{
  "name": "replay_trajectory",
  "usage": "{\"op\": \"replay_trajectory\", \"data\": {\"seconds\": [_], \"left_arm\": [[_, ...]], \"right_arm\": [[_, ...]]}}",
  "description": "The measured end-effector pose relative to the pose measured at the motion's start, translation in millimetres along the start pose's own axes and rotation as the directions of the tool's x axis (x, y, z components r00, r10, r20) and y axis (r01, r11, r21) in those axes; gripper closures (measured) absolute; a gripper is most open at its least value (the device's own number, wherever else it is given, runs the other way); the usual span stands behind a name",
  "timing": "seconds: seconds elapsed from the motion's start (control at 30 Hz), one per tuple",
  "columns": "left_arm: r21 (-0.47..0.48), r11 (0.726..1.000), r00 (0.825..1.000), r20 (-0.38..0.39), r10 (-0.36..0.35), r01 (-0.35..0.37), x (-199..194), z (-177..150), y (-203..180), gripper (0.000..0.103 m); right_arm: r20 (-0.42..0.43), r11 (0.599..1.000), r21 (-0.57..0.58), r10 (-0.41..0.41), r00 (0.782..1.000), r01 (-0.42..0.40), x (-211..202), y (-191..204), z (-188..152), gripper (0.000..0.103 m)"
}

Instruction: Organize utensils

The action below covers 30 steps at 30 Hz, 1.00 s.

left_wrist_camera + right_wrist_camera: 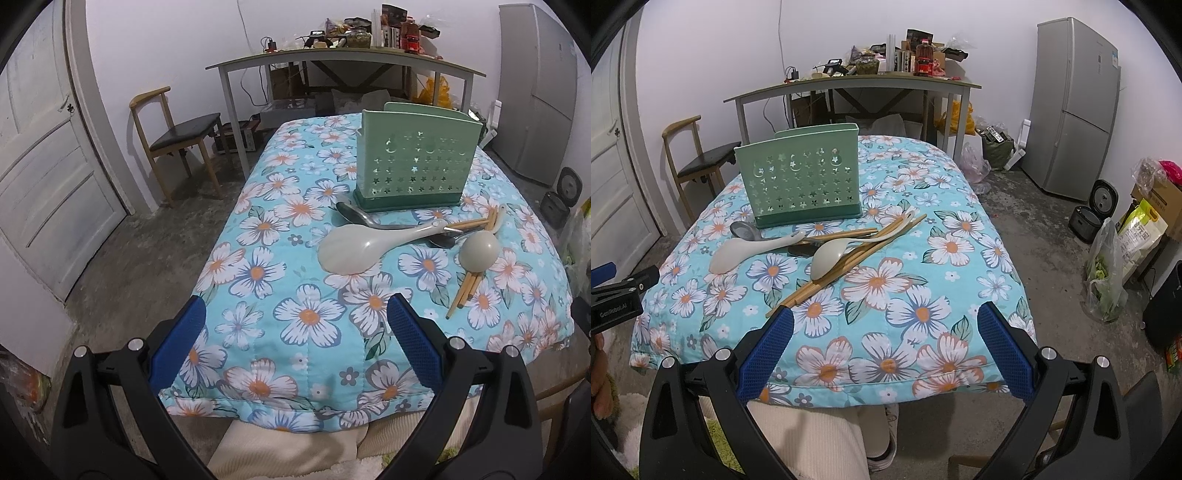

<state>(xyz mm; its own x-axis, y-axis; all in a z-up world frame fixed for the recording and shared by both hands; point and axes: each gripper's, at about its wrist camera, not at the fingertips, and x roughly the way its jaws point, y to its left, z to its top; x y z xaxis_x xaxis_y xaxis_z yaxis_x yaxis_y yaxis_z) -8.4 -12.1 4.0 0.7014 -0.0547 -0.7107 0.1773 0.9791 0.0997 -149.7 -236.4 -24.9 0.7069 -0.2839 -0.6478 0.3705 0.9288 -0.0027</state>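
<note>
Both claws hang spread and empty over the near edge of the floral cloth [923,266]: left gripper [295,332], right gripper [885,334]. Beyond them lie a pale rice paddle [738,254], a ladle [831,258] across chopsticks [849,258], and what seems a metal spoon [354,214]. Behind stands the green holder [801,181].
</note>
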Motion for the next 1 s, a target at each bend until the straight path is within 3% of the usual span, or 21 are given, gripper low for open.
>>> {"op": "replay_trajectory", "data": {"seconds": [1.0], "left_arm": [[0.009,1.000,1.000,0.000,-0.004,0.004,-0.1,-1.6,-2.1,0.008]], "right_arm": [[0.002,1.000,0.002,0.000,1.000,0.000,-0.9,-0.5,-0.7,0.006]]}}
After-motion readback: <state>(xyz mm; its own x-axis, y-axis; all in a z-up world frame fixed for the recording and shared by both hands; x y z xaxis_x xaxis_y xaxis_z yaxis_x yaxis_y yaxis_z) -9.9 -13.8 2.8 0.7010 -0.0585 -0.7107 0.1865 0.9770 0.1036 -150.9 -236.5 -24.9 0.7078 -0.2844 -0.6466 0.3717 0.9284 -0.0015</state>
